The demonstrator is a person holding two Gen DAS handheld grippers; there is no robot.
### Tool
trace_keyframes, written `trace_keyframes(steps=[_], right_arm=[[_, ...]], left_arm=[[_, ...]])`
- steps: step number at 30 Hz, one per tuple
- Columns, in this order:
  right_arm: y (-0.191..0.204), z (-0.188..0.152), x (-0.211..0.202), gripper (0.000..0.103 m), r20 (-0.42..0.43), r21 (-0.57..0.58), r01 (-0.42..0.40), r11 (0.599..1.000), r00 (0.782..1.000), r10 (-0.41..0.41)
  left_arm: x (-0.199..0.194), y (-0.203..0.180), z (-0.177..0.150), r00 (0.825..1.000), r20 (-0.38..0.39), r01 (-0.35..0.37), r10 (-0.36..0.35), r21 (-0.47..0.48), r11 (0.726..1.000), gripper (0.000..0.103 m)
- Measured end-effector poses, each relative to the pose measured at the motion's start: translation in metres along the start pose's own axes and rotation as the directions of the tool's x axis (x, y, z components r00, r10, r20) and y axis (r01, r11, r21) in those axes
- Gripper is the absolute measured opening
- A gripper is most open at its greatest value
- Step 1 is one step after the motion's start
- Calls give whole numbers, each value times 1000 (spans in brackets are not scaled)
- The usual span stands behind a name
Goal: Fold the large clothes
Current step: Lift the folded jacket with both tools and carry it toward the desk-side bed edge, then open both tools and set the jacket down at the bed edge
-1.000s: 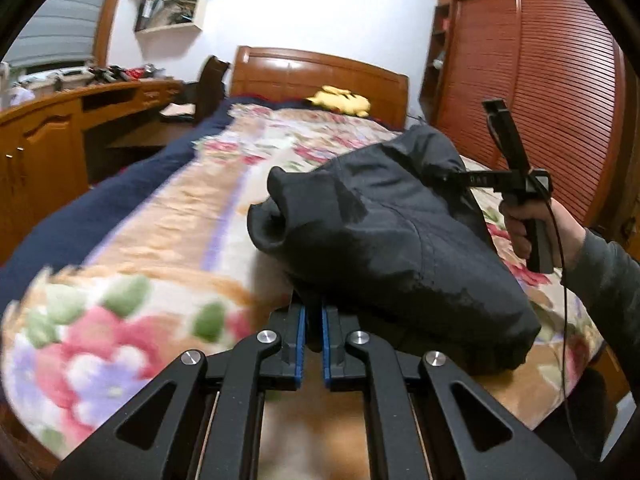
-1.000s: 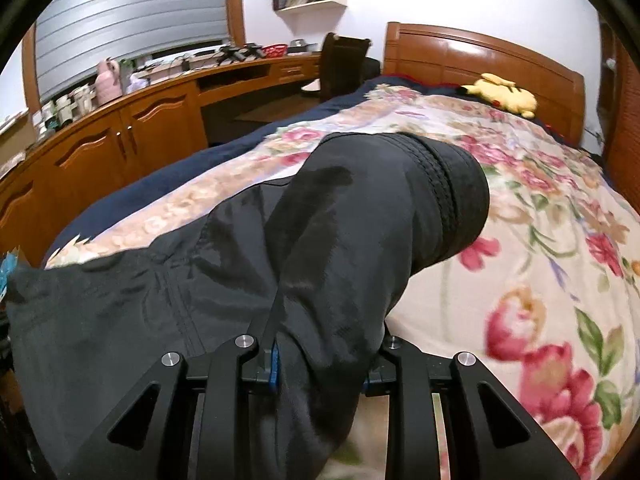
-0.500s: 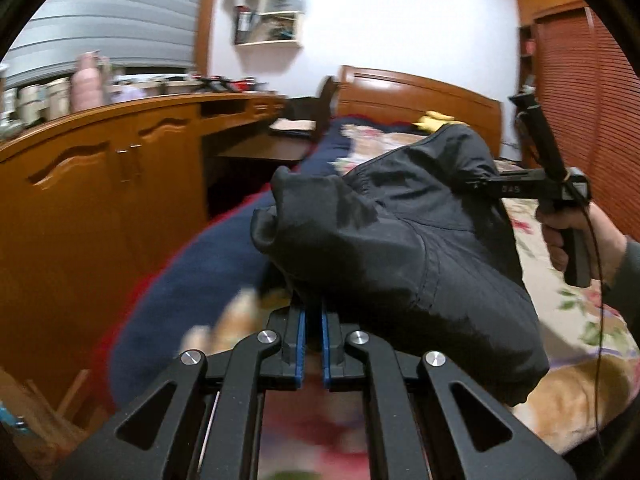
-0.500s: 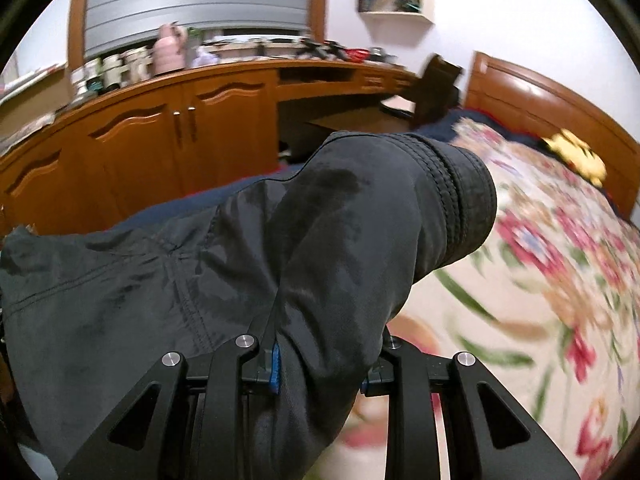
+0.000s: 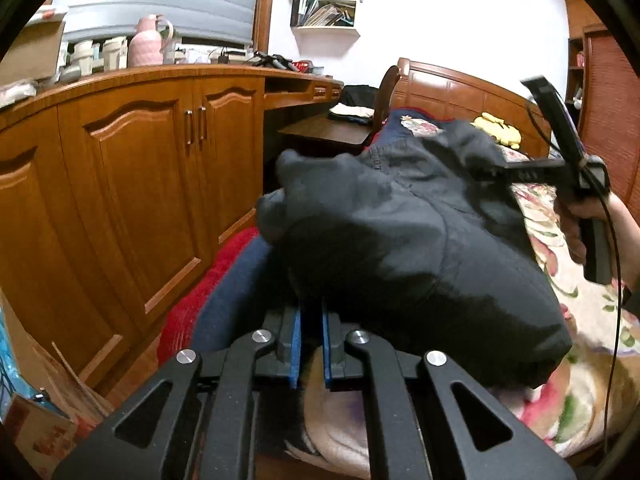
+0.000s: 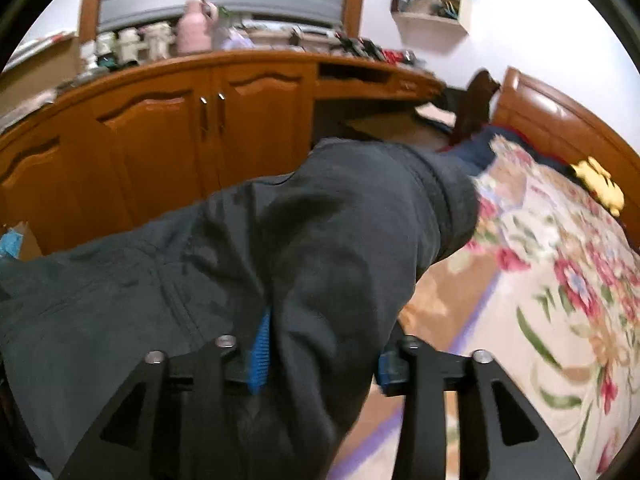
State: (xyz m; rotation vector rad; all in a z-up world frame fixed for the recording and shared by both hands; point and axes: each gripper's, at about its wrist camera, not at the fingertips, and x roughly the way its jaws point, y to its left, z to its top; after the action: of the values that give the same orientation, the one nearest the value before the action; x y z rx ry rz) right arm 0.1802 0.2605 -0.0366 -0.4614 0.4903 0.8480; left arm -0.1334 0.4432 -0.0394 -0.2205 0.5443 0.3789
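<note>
**Dark garment held over the bed's edge by both tongs**

A dark padded garment [image 5: 408, 248] is seen bunched between the two tongs, above the near corner of the bed [image 5: 592, 320], whose floral blanket [image 6: 560, 280] lies beneath it. In the left wrist view the left tongs [image 5: 311, 344] are found at 6 o'clock, their blue pads [image 5: 296, 344] a narrow slit apart and opening; the garment's hem hangs just ahead of the tips, and whether any cloth is pinched there cannot be told, since the fabric hides the tips. In the right wrist view the right tongs [image 6: 320, 344] are also at 6 o'clock, their jaws opening with a thick fold of the garment between the pads [image 6: 260, 344]; the cloth appears to lie against both pads, though blur leaves this uncertain. A ribbed cuff [image 6: 452, 204] points toward 2 o'clock. In the left view the right tongs are seen at 3 o'clock, gripped by a hand [image 5: 580, 232]. A wooden cabinet [image 5: 132, 184] fills 9 o'clock, and a yellow plush toy [image 6: 600, 188] lies by the headboard [image 5: 460, 92].
</note>
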Motion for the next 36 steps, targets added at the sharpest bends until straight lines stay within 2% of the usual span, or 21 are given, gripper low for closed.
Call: trace_keyframes(steps=[1,2,3,5,6,8,11,14,20,26,27,29,36], right_arm=[[-3,-3,1,49,-14,-5,15,1000,1000,-15],[-8,-8,0,51,-22,-5,13,1000,1000,-13],[-11,-12,-2,53,-22,-3,6,1000,1000,-6],[-14,-18,-8,64,-1,-5,-23,1000,1000,23],[-15,-21,-11,67,4,-6,-35,999,999,35],[-12,-30,-17,69,5,-16,-56,998,998,56],[-15,-43,-26,69,7,-31,-73,997,997,74],[-28,-56,-39,69,10,-26,-96,995,995,96],[-40,-80,-70,69,25,-19,-104,994,994,105],[-45,-102,-114,69,53,1,-96,995,994,96],[-46,-106,-121,69,59,2,-92,996,994,92],[-46,-116,-142,69,69,8,-85,996,994,84],[-65,-150,-185,69,89,58,-57,997,995,51]], left_arm=[[0,0,1,1000,-7,-9,9,-3,1000,18],[-2,0,1,1000,-6,-20,20,-2,1000,29],[-5,0,1,1000,1,-20,20,3,1000,36],[-12,2,4,1000,14,-7,7,6,1000,58],[-17,1,5,1000,21,-4,4,4,1000,74],[-24,-1,8,999,42,-3,2,7,1000,84],[-33,-8,14,999,51,-3,2,24,1000,84],[-42,-19,21,997,72,-18,15,44,999,89],[-57,-41,33,995,100,-16,10,61,998,89],[-62,-71,36,995,95,13,-23,97,995,90],[-63,-76,37,995,94,17,-27,102,995,97],[-65,-89,37,994,103,31,-43,111,993,103],[-63,-145,35,991,96,73,-90,172,982,103]])
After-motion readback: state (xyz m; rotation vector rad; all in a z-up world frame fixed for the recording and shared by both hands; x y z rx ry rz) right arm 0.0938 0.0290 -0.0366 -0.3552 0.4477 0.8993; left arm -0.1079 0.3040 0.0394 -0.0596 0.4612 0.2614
